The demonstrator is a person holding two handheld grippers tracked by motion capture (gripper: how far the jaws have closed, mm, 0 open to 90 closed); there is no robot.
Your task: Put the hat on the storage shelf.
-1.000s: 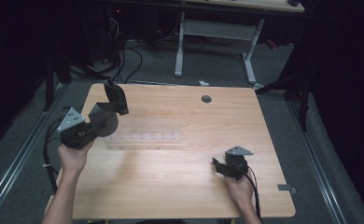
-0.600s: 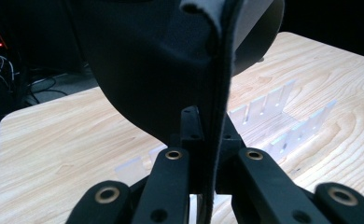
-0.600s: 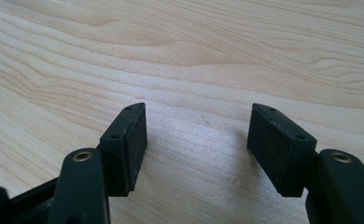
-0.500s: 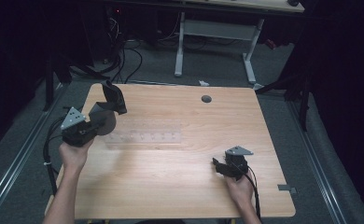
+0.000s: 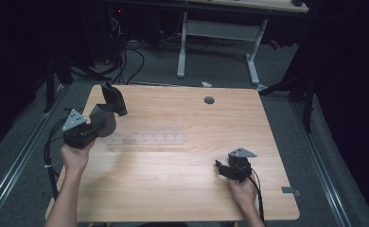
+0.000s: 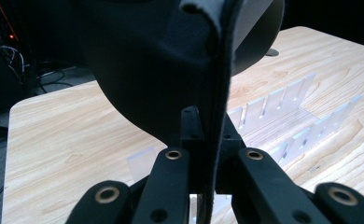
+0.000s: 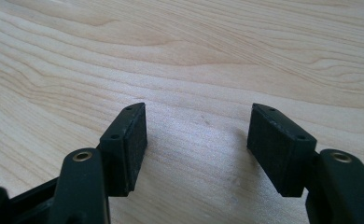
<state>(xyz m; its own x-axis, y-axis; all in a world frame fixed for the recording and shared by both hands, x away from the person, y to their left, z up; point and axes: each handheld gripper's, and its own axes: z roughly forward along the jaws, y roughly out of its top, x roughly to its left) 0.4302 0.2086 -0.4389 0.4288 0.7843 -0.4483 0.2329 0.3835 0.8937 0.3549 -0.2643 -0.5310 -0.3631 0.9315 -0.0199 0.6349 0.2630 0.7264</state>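
My left gripper (image 5: 96, 123) hovers over the table's left side, shut on the thin edge of a black curved object (image 5: 113, 99) that rises up and away from it. In the left gripper view the black object (image 6: 147, 60) wraps a grey tube-like part (image 6: 259, 32), and its dark edge is pinched between the jaws of the left gripper (image 6: 204, 128). A clear slotted plastic rack (image 5: 147, 140) lies flat on the table just right of that gripper. My right gripper (image 5: 220, 167) rests low at the front right, open, and the right gripper view has only bare wood between the jaws of the right gripper (image 7: 197, 135).
The wooden table (image 5: 197, 118) has a round grey cable hole (image 5: 209, 100) near its far edge. Beyond it stand a desk's white legs (image 5: 181, 47) and floor cables (image 5: 126, 52). A metal rail (image 5: 17, 156) runs along the left.
The left gripper and the black object have shifted very slightly to the left. The right gripper has not moved.
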